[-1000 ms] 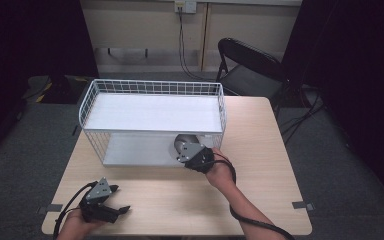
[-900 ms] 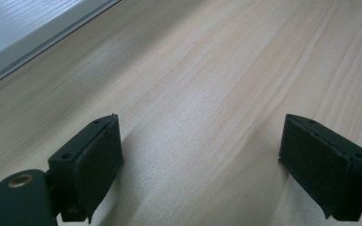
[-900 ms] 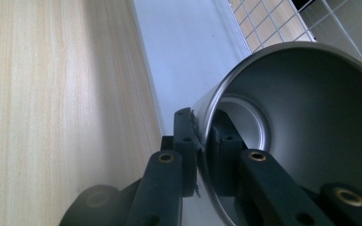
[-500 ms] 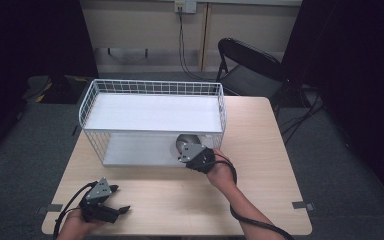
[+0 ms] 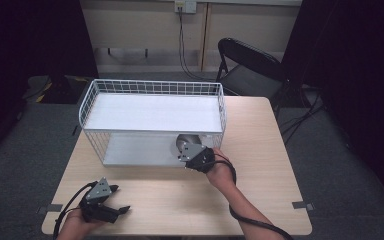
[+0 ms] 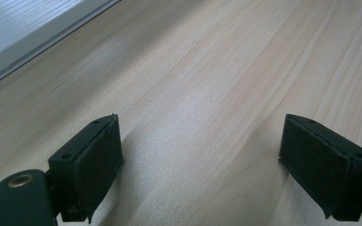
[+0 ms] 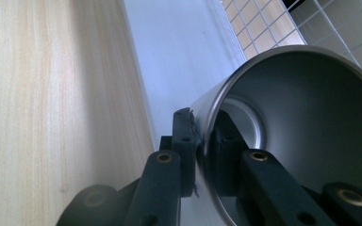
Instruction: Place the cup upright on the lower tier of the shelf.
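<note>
A metal cup is pinched by its rim in my right gripper, one jaw outside the wall and one inside. In the high view the right gripper holds the cup at the open front of a white wire rack, on the rack's lower shelf near its right end. My left gripper rests low over the table's near left corner with its jaws wide apart. In the left gripper view its fingertips frame bare wood with nothing between them.
The wooden table has free room to the right of the rack and along its front. A black folding chair stands behind the table's far right corner. Cables trail from both grippers.
</note>
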